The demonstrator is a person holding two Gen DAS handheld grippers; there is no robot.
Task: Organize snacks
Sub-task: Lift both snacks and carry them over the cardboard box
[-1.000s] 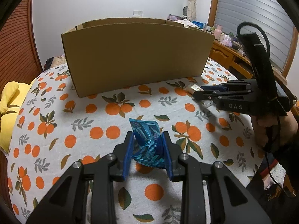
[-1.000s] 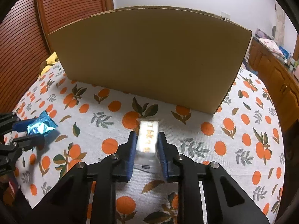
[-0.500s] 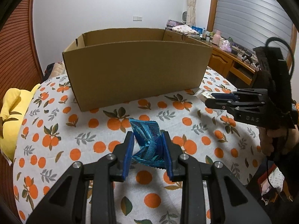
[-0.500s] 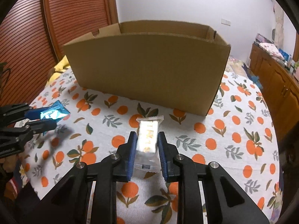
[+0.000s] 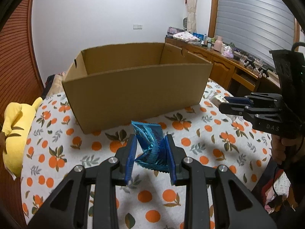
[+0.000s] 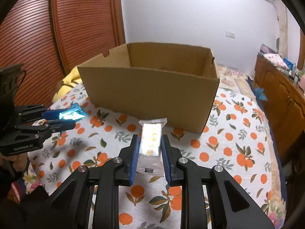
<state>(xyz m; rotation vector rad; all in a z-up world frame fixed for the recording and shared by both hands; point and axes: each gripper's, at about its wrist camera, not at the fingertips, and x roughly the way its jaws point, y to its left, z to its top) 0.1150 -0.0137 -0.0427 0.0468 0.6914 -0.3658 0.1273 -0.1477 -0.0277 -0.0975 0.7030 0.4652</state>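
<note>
My left gripper [image 5: 151,143] is shut on a crumpled blue foil snack packet [image 5: 150,145], held in the air above the table. My right gripper [image 6: 149,143] is shut on a white snack bar wrapper [image 6: 151,143], also lifted. An open cardboard box [image 5: 133,95] stands ahead on the table; its inside bottom is hidden. In the right wrist view the box [image 6: 148,91] is straight ahead and the left gripper [image 6: 63,117] with the blue packet [image 6: 72,113] is at the left. In the left wrist view the right gripper [image 5: 226,103] holds the white wrapper [image 5: 217,99] at the right.
The round table [image 5: 209,152] wears an orange-print cloth. A yellow plush toy [image 5: 17,126] lies at its left edge. A wooden sideboard [image 5: 225,64] with clutter runs along the right wall. A hand [image 5: 282,148] grips the right tool's handle.
Both grippers have risen with their packets; the box's open top and inner walls now show, where only its front wall showed before.
</note>
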